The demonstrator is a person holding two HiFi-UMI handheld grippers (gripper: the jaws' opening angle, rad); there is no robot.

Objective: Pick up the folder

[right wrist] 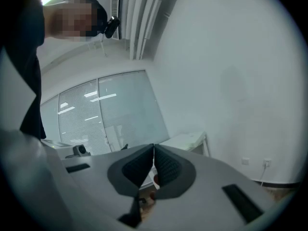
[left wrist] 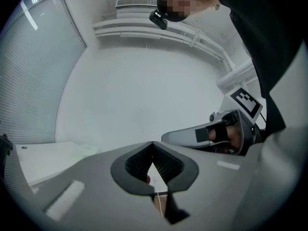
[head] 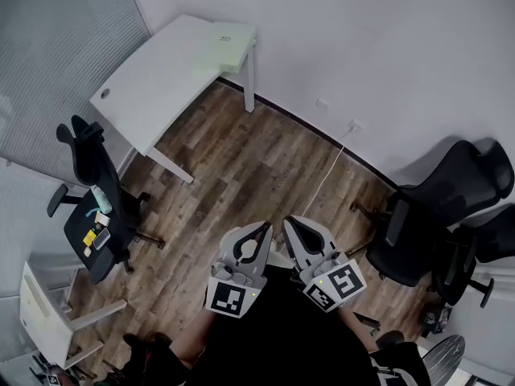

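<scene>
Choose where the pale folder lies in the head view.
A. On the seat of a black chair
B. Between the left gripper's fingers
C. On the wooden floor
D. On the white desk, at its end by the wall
D: the pale folder lies flat on the top of the white desk, at the end that is nearest the white wall.

Soft, even indoor light; heavy fisheye warp, dark vignette in the 2 gripper views.
</scene>
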